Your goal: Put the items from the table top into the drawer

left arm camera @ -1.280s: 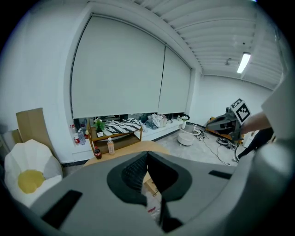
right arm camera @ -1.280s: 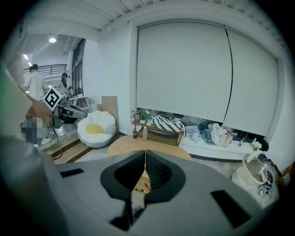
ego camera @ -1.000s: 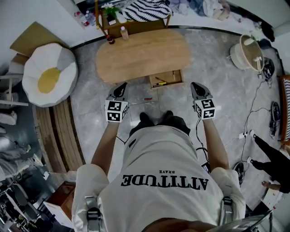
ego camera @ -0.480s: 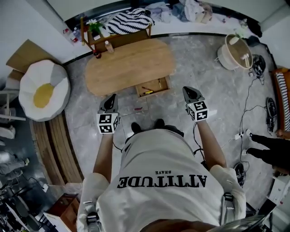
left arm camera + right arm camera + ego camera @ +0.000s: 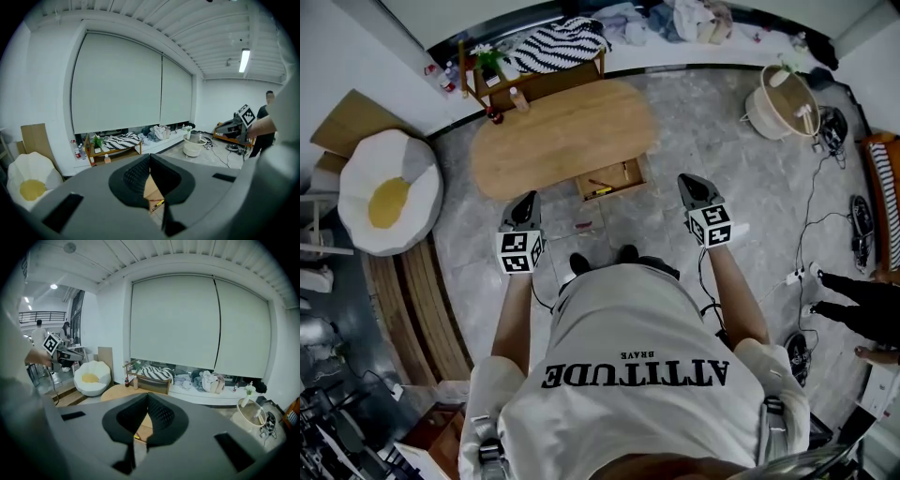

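You held the left tongs (image 5: 525, 201) and right tongs (image 5: 688, 186) closed, empty. The oval wooden counter (image 5: 562, 131), upper centre, seemed cleared; the open wooden drawer (image 5: 613, 178) likely needed shutting next.

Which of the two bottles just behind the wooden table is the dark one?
The left bottle, nearer the egg-shaped cushion; the right bottle is pale.

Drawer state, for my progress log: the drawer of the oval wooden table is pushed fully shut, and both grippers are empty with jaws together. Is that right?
Not quite. The drawer stands pulled out from the table, with small items lying in it, as the head view shows. The rest holds: left gripper and right gripper are empty, jaws together.
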